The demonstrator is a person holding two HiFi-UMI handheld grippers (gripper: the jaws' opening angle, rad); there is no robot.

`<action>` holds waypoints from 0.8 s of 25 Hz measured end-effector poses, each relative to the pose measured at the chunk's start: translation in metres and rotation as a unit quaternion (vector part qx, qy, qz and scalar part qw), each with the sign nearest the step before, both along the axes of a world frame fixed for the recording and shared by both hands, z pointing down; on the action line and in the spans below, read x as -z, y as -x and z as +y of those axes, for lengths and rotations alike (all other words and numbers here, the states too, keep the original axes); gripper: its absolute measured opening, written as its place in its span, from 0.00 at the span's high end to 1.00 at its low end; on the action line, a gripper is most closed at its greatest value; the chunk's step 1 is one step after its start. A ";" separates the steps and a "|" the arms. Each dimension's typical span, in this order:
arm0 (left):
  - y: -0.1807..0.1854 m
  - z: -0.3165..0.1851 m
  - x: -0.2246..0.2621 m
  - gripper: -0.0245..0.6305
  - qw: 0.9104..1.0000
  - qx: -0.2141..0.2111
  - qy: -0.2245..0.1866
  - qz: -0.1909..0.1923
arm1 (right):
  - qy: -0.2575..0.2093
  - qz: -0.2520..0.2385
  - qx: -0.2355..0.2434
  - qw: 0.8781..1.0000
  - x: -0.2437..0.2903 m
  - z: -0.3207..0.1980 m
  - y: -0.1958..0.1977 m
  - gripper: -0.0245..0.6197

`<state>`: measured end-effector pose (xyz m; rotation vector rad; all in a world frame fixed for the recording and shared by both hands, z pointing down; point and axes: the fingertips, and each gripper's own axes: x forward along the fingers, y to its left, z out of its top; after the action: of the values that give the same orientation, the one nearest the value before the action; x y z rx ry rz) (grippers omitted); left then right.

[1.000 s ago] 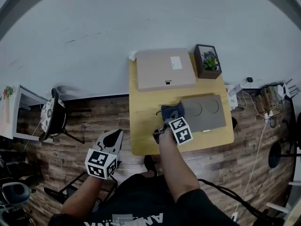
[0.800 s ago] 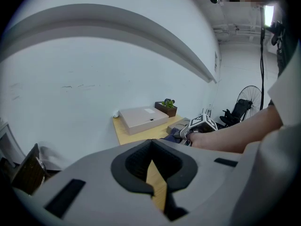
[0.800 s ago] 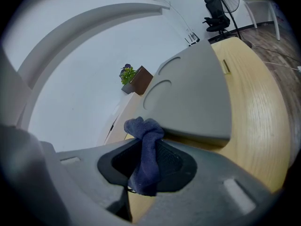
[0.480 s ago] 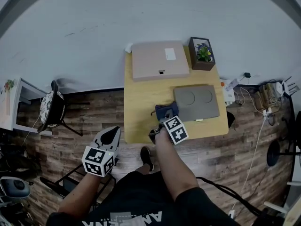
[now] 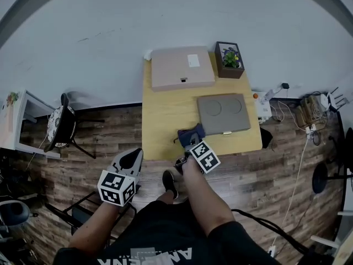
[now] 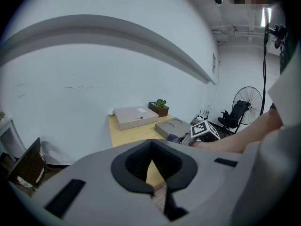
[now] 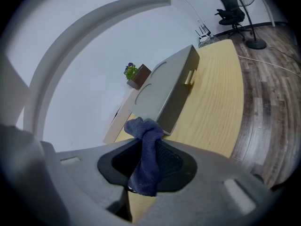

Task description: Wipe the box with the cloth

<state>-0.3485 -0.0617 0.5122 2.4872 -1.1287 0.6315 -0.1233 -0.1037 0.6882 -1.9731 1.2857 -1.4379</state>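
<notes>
A: Starting at your far left, a dark chair (image 5: 62,131) is standing on the wooden floor (image 5: 105,131), well apart from everything else. Your left claw (image 5: 129,160) is hanging just off the front-left corner of the surface (image 5: 165,112), out over that floor.

B: And it's carrying nothing. In the left gripper view you're holding its black pads (image 6: 129,166) all but together, with only a thin sliver of floor showing between them.

A: Moving right, the tan box (image 5: 182,68) is lying flat at the back of the surface, up against the wall (image 5: 165,15).

B: Nearer you, your right claw (image 5: 187,143) is gripping the dark blue cloth (image 5: 190,132). The right gripper view is showing the jaws closed on it. The cloth is running down between the pads and bunching into a knot past the tips.

A: You're holding that cloth over the front part of the surface, just beside the near-left corner of the grey box (image 5: 223,112). Whether the two are touching, I'm not able to tell.

B: The grey box is lying flat, right of the middle, with two shallow rings showing on its lid and a small latch (image 7: 189,76) sticking out of its front side.

A: Behind it, a planter (image 5: 229,59) with flowers is standing at the back-right corner, just beside the tan box.

B: Past the right edge, cables (image 5: 306,120) are lying on the floor.
</notes>
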 end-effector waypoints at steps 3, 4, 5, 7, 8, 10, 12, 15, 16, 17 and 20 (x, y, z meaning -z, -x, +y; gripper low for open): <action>-0.006 0.007 0.004 0.96 1.000 -0.006 -0.003 0.004 | 0.000 0.005 0.012 1.000 0.001 0.011 -0.001 0.81; -0.007 0.009 0.005 0.96 1.000 -0.007 -0.004 0.004 | -0.005 0.008 0.019 1.000 0.002 0.014 0.000 0.81; -0.007 0.010 0.005 0.96 1.000 -0.008 -0.005 0.005 | -0.011 0.011 0.029 0.999 0.004 0.017 0.001 0.81; -0.010 0.012 0.006 0.96 1.000 -0.008 -0.006 0.008 | -0.022 0.016 0.050 0.998 0.008 0.023 0.002 0.81; -0.012 0.012 0.007 0.96 1.000 -0.008 -0.007 0.010 | -0.025 0.018 0.059 0.998 0.010 0.027 0.002 0.81; -0.018 0.015 0.008 0.96 1.000 -0.012 -0.008 0.016 | -0.026 0.026 0.079 0.996 0.013 0.036 0.000 0.81; -0.025 0.018 0.009 0.96 1.000 -0.017 -0.010 0.022 | -0.027 0.043 0.105 0.993 0.018 0.046 -0.002 0.81; -0.035 0.018 0.011 0.96 0.999 -0.019 -0.011 0.031 | -0.040 0.071 0.151 0.985 0.034 0.059 -0.003 0.81; -0.037 0.017 0.011 0.96 0.999 -0.019 -0.011 0.034 | -0.043 0.080 0.165 0.982 0.040 0.063 -0.004 0.81; -0.040 0.017 0.012 0.96 0.999 -0.018 -0.010 0.038 | -0.045 0.091 0.178 0.979 0.047 0.067 -0.007 0.81; -0.051 0.019 0.016 0.96 0.998 -0.025 -0.010 0.048 | -0.054 0.128 0.209 0.968 0.070 0.081 -0.018 0.81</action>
<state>-0.2972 -0.0423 0.4962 2.5409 -1.0448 0.5108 -0.1048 -0.0227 0.6183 -1.9396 1.9448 -1.2751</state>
